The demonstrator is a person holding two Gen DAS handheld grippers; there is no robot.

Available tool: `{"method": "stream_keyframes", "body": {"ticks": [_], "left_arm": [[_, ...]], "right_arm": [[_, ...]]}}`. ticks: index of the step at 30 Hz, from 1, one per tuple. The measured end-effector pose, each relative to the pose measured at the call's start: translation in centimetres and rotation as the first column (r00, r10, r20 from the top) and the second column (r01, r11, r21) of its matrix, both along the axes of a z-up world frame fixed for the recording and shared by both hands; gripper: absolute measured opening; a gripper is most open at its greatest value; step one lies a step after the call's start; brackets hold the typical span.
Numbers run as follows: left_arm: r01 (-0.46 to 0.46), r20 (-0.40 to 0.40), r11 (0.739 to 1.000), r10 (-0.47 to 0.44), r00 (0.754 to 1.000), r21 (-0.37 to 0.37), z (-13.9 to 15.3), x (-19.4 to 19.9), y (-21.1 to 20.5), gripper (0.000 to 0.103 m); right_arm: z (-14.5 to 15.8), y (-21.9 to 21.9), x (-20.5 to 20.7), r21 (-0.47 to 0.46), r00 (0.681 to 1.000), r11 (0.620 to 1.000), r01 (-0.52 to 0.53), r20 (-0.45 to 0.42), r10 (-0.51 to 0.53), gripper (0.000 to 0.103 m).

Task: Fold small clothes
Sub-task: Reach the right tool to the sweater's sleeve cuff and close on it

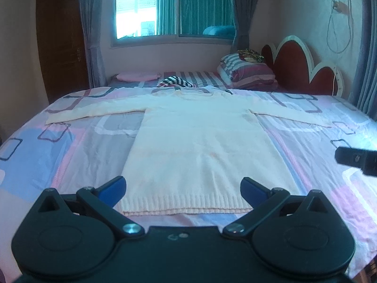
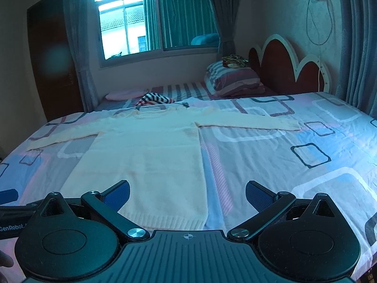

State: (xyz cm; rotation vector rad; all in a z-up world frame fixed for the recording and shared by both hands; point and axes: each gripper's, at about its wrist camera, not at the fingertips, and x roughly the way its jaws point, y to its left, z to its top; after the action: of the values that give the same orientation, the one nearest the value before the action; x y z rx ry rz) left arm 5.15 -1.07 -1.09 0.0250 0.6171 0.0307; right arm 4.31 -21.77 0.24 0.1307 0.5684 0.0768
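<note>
A cream knitted long-sleeved sweater (image 1: 195,146) lies flat on the bed, both sleeves spread out sideways, hem nearest me. It also shows in the right wrist view (image 2: 146,153). My left gripper (image 1: 183,189) is open and empty, held just above the hem, its blue pads (image 1: 113,189) wide apart. My right gripper (image 2: 187,194) is open and empty over the sweater's lower right corner. The right gripper's tip shows at the right edge of the left wrist view (image 1: 355,159). The left gripper's blue tip shows at the left edge of the right wrist view (image 2: 8,195).
The bed sheet (image 2: 306,155) has pink, blue and grey squares. At the far end lie a striped garment (image 1: 175,81), a pink folded cloth (image 1: 139,76), folded striped bedding (image 1: 247,72) and a red headboard (image 1: 301,68). A window (image 1: 174,7) and a brown door (image 1: 60,44) stand behind.
</note>
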Motion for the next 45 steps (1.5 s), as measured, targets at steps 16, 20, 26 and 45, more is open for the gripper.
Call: {"method": "stream_keyframes", "body": {"ticks": [16, 20, 26, 45], "left_arm": [[0.032, 0.130, 0.996, -0.043, 0.991, 0.079, -0.6, 5.6, -1.8, 0.103], [0.063, 0.096, 0.997, -0.067, 0.993, 0.044, -0.7, 7.5, -2.0, 0.103], [0.042, 0.044, 0.996, -0.045, 0.998, 0.079, -1.2, 10.7, -2.3, 0.103], [-0.045, 0.046, 0.985, 0.038, 0.998, 0.165, -4.2, 21.9, -0.5, 0.103]], "right_arm": [[-1.6, -2.9, 6.6, -0.046, 0.995, 0.994, 0.100, -0.022, -0.102, 0.103], [-2.2, -3.3, 8.4, -0.070, 0.989, 0.988, 0.138, -0.050, -0.142, 0.103], [-2.6, -4.9, 11.6, -0.080, 0.981, 0.979, 0.186, -0.046, -0.190, 0.103], [-5.9, -14.1, 23.4, -0.050, 0.935, 0.937, 0.346, -0.058, -0.349, 0.103]]}}
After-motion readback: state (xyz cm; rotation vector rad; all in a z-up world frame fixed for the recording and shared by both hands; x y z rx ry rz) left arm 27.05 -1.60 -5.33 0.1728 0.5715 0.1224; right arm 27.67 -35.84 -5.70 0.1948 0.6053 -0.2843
